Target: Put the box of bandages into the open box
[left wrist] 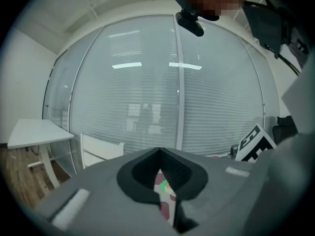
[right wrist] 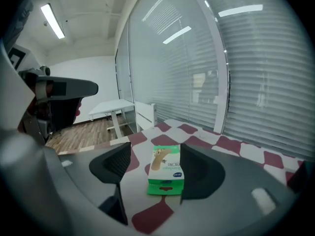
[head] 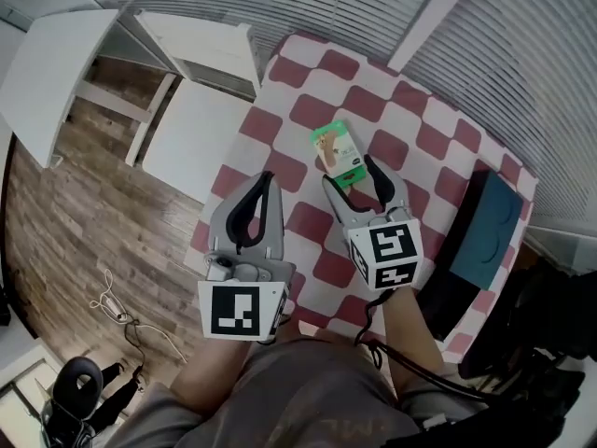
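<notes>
The box of bandages (head: 335,152), green with a beige picture, lies flat on the red-and-white checked tablecloth (head: 410,119). My right gripper (head: 351,175) is open, its two fingers reaching past the box's near end on either side. In the right gripper view the box of bandages (right wrist: 166,173) lies between the spread jaws of the right gripper (right wrist: 157,154), closer to the right jaw, which hides the box's right edge. My left gripper (head: 265,183) hovers to the left of the box, shut with nothing in it. The dark box (head: 485,227) with a teal inside sits at the table's right edge.
The table's left edge (head: 229,157) drops to a wooden floor (head: 65,203) with a white desk (head: 56,73) and a white cable (head: 121,311). Window blinds (head: 522,54) run behind the table. In the left gripper view the left gripper (left wrist: 162,181) faces those blinds.
</notes>
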`<state>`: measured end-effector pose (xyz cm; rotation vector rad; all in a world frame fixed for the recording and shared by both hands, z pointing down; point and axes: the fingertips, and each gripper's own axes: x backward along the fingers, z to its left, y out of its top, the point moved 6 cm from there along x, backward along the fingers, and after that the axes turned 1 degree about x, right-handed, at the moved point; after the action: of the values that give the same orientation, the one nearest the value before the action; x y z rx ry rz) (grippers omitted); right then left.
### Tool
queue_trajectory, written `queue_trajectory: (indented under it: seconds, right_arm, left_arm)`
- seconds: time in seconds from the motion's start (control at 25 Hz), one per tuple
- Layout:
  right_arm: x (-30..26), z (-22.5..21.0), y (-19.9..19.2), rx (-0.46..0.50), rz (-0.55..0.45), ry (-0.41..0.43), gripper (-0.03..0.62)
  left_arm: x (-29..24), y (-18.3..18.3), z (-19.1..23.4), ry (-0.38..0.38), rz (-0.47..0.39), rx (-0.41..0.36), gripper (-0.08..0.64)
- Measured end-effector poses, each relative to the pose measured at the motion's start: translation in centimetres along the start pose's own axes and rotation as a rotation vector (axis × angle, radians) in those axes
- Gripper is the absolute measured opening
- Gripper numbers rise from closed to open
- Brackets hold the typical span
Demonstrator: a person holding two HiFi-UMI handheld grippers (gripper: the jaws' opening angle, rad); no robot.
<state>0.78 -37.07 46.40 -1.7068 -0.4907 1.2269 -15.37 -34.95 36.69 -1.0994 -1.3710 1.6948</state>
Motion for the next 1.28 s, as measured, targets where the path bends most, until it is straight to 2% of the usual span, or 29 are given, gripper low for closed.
queue_trajectory:
  seconds: [0.12, 0.28, 0.52, 0.68, 0.8, 0.92, 1.08, 1.28]
  right_arm:
    - [-2.9, -0.7, -2.0, 0.005, 0.066, -0.007, 0.393]
    - [-5.4, -1.8, -3.9, 0.000, 0.133, -0.022, 0.426]
    - [-6.5, -1.5, -4.7, 0.042, 0.260, -0.043, 0.413]
    - [-6.7, -1.7, -4.8, 0.035, 0.288, -0.022, 0.388]
    - [-6.5, -1.7, -4.7, 0.029, 0.273, -0.025, 0.382]
    - [-5.8, -1.9, -3.9, 0.016, 0.208, -0.052, 0.380]
    - [-3.5, -2.0, -1.4, 0.019, 0.112, -0.101, 0.382]
    - [2.1, -1.2, 2.7, 0.016, -0.006, -0.139, 0.382]
  left_arm:
    - [-2.2, -2.0, 0.7, -0.021, 0.045, 0.023, 0.000]
    - [-4.2, -4.4, 1.5, -0.039, 0.103, 0.042, 0.000]
    - [-5.7, -6.1, 2.5, -0.047, 0.146, 0.065, 0.000]
    - [-5.9, -6.1, 2.6, -0.057, 0.144, 0.057, 0.000]
    - [-5.7, -5.9, 2.4, -0.067, 0.137, 0.040, 0.000]
    - [-5.3, -5.1, 2.2, -0.078, 0.112, 0.008, 0.000]
    - [-4.5, -3.7, 1.5, -0.093, 0.067, -0.026, 0.000]
    - [-1.9, -0.5, -1.3, -0.112, -0.019, -0.062, 0.000]
